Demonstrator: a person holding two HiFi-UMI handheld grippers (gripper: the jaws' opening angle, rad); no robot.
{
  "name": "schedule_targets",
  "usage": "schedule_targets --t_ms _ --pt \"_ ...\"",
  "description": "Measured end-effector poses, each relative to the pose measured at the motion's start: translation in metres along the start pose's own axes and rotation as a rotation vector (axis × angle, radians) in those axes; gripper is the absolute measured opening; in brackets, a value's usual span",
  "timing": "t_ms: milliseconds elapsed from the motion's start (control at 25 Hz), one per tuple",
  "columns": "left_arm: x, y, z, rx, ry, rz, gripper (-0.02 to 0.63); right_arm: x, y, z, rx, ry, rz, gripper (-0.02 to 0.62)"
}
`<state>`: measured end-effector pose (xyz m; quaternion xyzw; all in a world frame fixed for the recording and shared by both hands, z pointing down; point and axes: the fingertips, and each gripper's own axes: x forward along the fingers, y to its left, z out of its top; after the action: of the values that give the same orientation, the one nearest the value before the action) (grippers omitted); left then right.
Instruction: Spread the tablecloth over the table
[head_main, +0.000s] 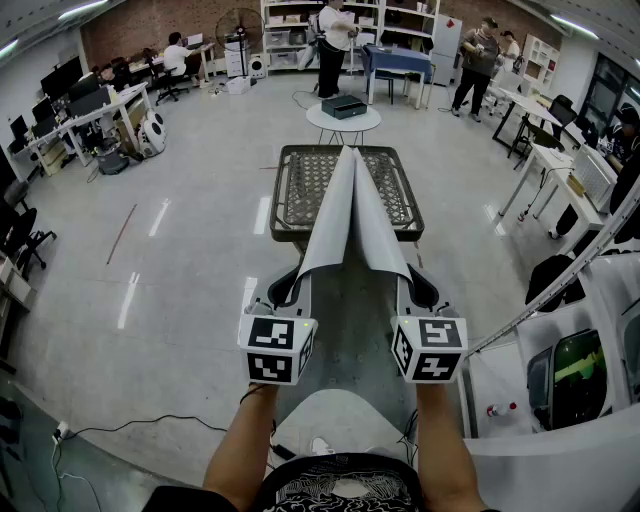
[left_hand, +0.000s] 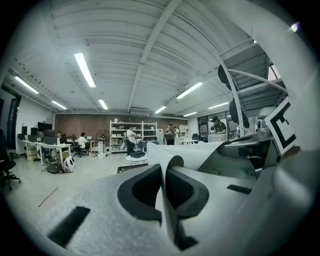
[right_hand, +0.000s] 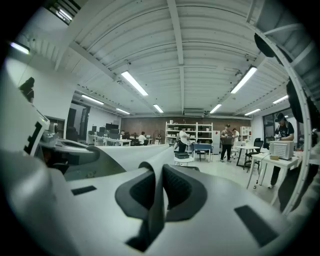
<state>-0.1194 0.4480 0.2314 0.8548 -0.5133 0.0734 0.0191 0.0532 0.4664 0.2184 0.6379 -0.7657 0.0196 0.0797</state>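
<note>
Left claw (left_hand: 164, 190) and right claw (right_hand: 161, 192) each clamped on near edge of tablecloth (head_main: 350, 215); cloth ridged over mesh tabletop (head_main: 296, 190). Beyond it, round tabletop (head_main: 318, 123) bearing black box (head_main: 343, 106).

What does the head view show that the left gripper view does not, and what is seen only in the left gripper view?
Only the head view: the person's forearms and the mesh top of the table, with the tablecloth reaching onto it. Only the left gripper view: the ceiling lights, and the jaws of the left gripper shut on the cloth's edge. Both: the tablecloth, the small round table, the shelves.
</note>
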Motion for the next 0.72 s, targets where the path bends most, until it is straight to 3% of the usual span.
schedule_targets --t_ms 720 --pt "0.029 0.036 -0.002 -0.014 0.006 0.029 0.006 0.037 -0.016 0.000 -0.007 -0.003 -0.014 0.006"
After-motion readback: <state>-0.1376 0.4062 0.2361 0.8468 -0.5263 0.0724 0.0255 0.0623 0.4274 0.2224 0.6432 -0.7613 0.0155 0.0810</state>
